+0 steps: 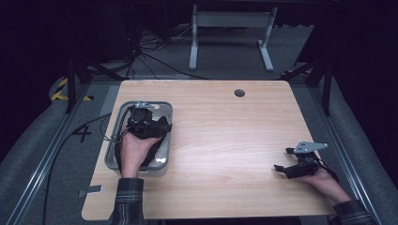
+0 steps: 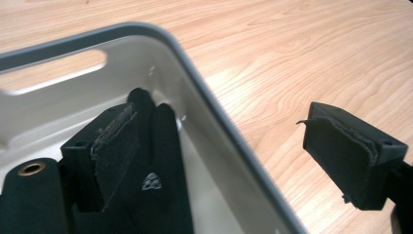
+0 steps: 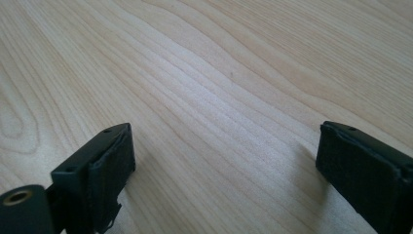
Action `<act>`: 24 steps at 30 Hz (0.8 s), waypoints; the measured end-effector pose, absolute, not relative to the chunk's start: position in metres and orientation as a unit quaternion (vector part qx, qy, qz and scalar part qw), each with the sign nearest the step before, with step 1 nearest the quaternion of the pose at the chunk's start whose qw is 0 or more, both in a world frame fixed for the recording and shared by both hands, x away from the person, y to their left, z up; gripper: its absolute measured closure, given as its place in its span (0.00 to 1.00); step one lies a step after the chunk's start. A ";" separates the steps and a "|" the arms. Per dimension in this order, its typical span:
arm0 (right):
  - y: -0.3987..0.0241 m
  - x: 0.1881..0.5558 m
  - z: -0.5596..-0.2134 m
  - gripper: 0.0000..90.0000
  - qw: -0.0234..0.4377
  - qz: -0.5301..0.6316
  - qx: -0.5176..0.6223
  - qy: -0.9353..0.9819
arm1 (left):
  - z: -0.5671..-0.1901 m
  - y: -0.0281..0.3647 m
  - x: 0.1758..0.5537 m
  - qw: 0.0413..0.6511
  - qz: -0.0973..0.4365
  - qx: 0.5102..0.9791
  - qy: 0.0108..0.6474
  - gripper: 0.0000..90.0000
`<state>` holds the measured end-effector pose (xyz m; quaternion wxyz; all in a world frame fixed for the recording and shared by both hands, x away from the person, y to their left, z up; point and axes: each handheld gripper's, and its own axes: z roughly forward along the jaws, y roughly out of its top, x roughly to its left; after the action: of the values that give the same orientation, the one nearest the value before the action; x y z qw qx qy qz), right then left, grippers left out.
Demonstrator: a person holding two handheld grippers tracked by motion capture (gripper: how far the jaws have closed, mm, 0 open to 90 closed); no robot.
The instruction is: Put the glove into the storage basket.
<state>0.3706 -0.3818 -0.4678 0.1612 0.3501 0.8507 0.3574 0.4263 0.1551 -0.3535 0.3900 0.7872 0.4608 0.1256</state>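
My left gripper (image 2: 229, 156) has its jaws spread wide astride the rim of a grey tray (image 2: 214, 102) near the worktop's (image 1: 225, 140) left edge; one jaw sits inside beside a black object (image 2: 163, 161). My right gripper (image 3: 224, 170), jaws likewise released, rests near the right edge on bare wood.

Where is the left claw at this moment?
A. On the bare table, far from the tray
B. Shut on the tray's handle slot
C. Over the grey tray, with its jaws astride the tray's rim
C: the left claw is open, one jaw inside the grey tray by a black object, the other over the table.
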 end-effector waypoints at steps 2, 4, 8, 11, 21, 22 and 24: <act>-0.382 0.371 -0.468 0.09 0.161 0.357 0.350 0.851 | -0.352 0.148 0.426 0.390 0.123 0.792 0.454 0.15; -0.382 0.371 -0.468 0.08 0.161 0.357 0.350 0.851 | -0.352 0.139 0.425 0.390 0.118 0.796 0.447 0.15; -0.382 0.371 -0.468 0.08 0.161 0.357 0.350 0.851 | -0.352 0.122 0.422 0.392 0.112 0.805 0.432 0.15; -0.382 0.371 -0.468 0.08 0.161 0.357 0.350 0.851 | -0.354 0.108 0.420 0.393 0.108 0.812 0.418 0.15; -0.381 0.371 -0.468 0.08 0.161 0.356 0.349 0.852 | -0.369 0.067 0.411 0.392 0.089 0.827 0.392 0.16; -0.381 0.371 -0.468 0.08 0.161 0.356 0.349 0.852 | -0.371 0.063 0.410 0.390 0.088 0.829 0.391 0.16; -0.381 0.371 -0.468 0.07 0.161 0.356 0.348 0.852 | -0.376 0.054 0.407 0.390 0.086 0.831 0.387 0.16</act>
<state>0.3709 -0.3813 -0.4679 0.1606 0.3485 0.8520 0.3561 0.4074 0.0545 -0.3757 0.3899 0.8313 0.3868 0.0858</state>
